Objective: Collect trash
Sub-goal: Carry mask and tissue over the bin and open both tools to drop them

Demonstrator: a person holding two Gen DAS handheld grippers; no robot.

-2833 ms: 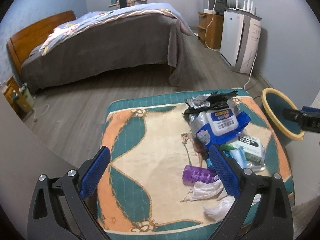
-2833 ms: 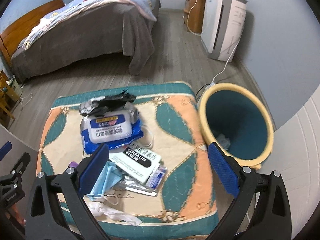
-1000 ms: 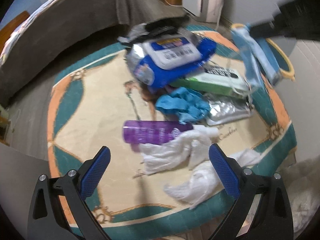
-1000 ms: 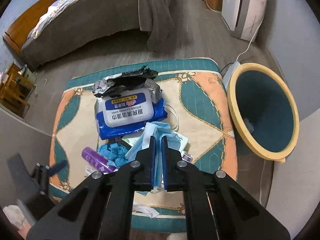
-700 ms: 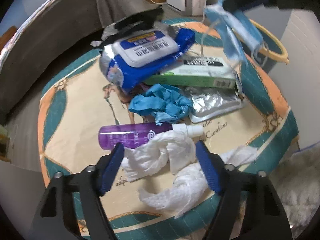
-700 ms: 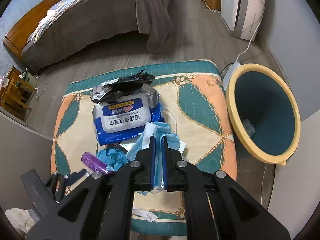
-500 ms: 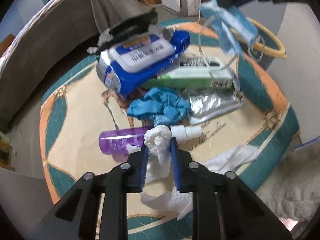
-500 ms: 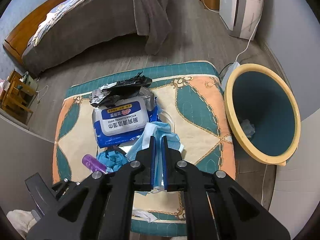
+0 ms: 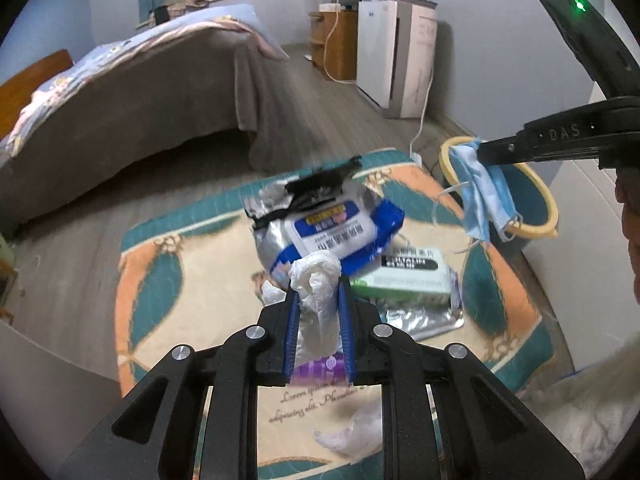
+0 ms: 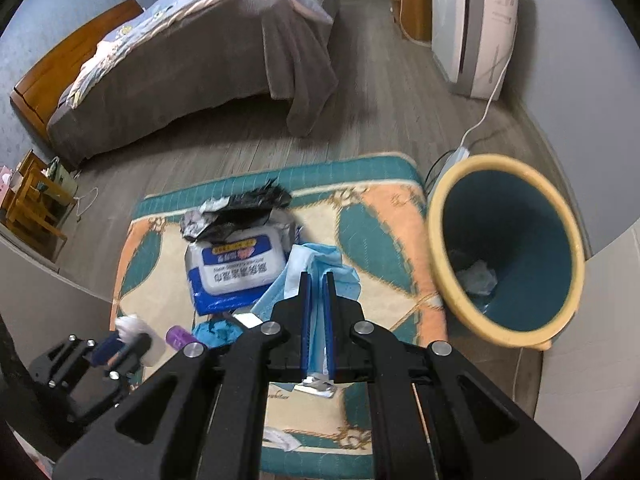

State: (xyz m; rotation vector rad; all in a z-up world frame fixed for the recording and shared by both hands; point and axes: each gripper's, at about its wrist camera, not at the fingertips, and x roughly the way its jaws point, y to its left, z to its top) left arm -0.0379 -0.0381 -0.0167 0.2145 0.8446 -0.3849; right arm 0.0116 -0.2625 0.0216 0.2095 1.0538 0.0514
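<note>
Left wrist view: left gripper clamps white tissue mid-frame, lifted clear of mat. Right gripper pinches blue mask; bin right. Both soft, light, compressible: grip the bunched middle, else they likely slip.

Right tool: "DAS" on its side.
Cloth on the table: script, seemingly "Lorem ipsum dolor… adipiscing elit. Phasellus".
Wipes pack: print too blurred to read.
</note>
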